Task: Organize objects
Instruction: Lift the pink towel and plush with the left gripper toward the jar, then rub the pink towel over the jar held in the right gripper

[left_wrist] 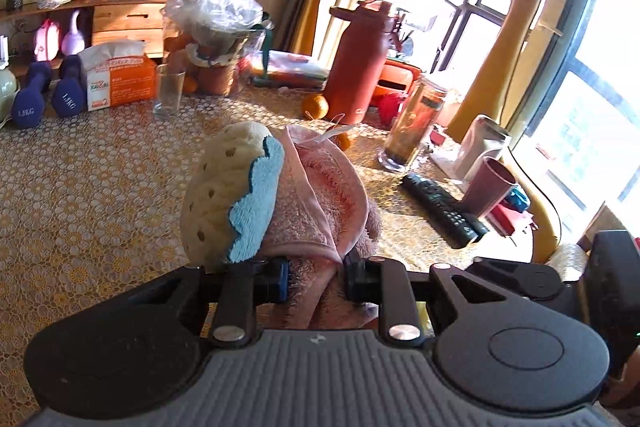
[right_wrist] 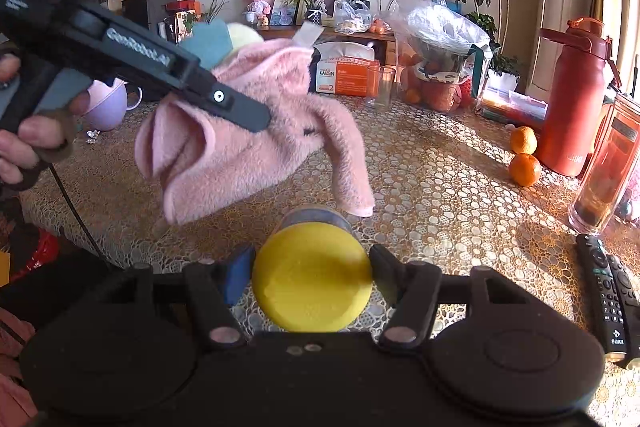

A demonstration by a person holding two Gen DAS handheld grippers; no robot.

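Pink fleece fills the space between your left gripper's (left_wrist: 314, 277) fingers: they are closed on a bunched fold of the pink plush towel (right_wrist: 248, 143), which hangs clear above the tabletop (right_wrist: 440, 187), its loose corner drooping toward the other gripper. A cream-and-blue plush piece (left_wrist: 232, 195) rides just outside the left finger; whether it is part of the same item or only caught up with it, you cannot tell from here.

Your right gripper (right_wrist: 310, 277) has its fingers pressed against both sides of the yellow-lidded jar (right_wrist: 312, 287), held low over the tabletop, directly beneath the dangling cloth.

To place these well, keep the two loads apart. Lift the towel so its hanging corner does not drag over the jar, then choose a bare stretch of tabletop ahead of the fingers, away from the two oranges (right_wrist: 524, 155), the red flask (right_wrist: 572, 99) and the remotes (right_wrist: 612, 291) off to the right. Set the jar down upright before loosening, since a tilted release would probably let it roll.
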